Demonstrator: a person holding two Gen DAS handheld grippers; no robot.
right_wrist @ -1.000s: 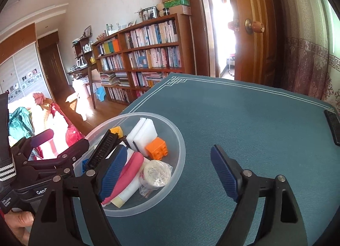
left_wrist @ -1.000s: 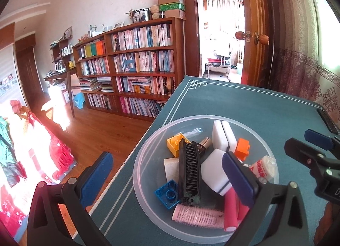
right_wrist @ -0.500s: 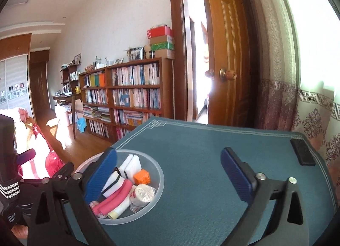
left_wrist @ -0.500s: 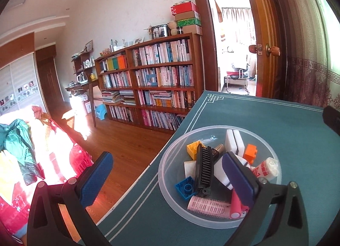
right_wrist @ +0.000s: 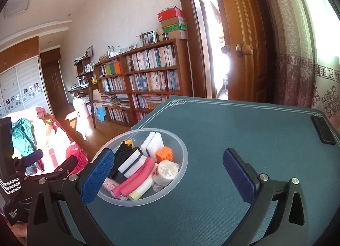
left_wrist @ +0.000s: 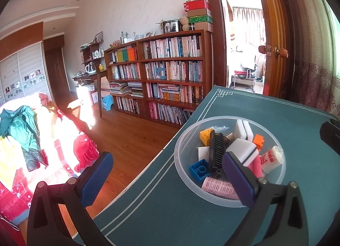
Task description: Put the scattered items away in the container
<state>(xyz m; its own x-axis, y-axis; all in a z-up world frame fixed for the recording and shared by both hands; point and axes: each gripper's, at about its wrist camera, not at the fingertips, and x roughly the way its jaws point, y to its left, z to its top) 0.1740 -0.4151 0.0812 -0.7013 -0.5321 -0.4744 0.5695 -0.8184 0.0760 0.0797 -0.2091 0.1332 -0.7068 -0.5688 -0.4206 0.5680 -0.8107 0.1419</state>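
A clear plastic bowl stands on the teal table near its left edge. Inside lie a black comb, a blue brick, a yellow brick, an orange brick, white sponges, pink curlers and a white roll. My left gripper is open and holds nothing, hovering at the bowl's near-left side. My right gripper is open and holds nothing too, just right of the bowl.
A black flat device lies at the table's far right corner. The table's left edge drops to a wooden floor. Beyond stand a bookcase, a bed with clothes and an open door.
Both grippers have drawn back and risen from the bowl, which now looks smaller and farther. Both stayed open. The items in the bowl have not moved.
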